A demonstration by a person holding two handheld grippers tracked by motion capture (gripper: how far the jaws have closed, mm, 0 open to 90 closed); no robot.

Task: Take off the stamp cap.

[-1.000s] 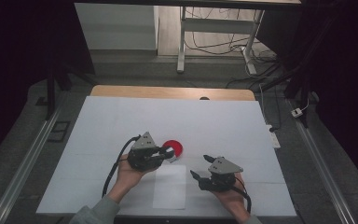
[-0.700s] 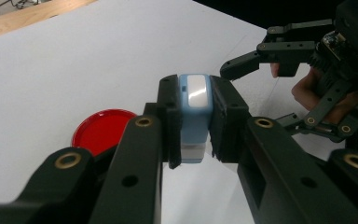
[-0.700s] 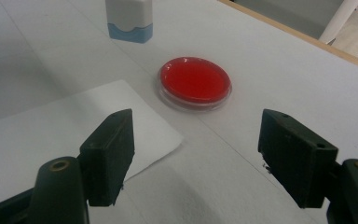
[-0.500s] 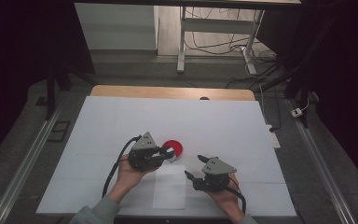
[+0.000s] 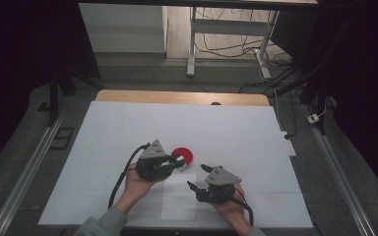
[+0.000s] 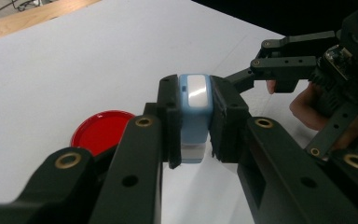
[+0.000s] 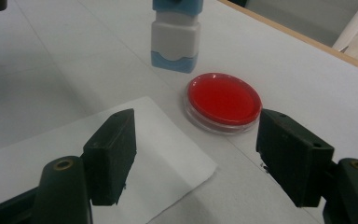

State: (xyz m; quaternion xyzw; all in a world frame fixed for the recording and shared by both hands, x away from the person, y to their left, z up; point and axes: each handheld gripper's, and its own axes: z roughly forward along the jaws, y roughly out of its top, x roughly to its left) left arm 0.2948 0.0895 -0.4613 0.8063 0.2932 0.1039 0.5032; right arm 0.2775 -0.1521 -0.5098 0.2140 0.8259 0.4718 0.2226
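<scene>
- The left gripper (image 6: pixel 193 123) is clamped tight on a small blue-and-white stamp (image 6: pixel 194 116), jaws pressing its two sides, so the stamp hangs upright with its lower end free.
- The right gripper (image 7: pixel 193 156) holds nothing; its jaws stand wide and have just been closing a little, with bare table between them.
- Landmark: the red dish (image 7: pixel 223 101), a shallow round clear-rimmed dish filled with red, probably ink or pigment.
- The stamp (image 7: pixel 175 35) hovers just beside the dish, apparently ready to be dipped.
- A white paper sheet (image 7: pixel 93 154) lies flat on the table (image 5: pixel 256 132), near the dish, likely to take the print.
- The right gripper (image 5: pixel 200 180) points toward the dish, perhaps to steady it.
</scene>
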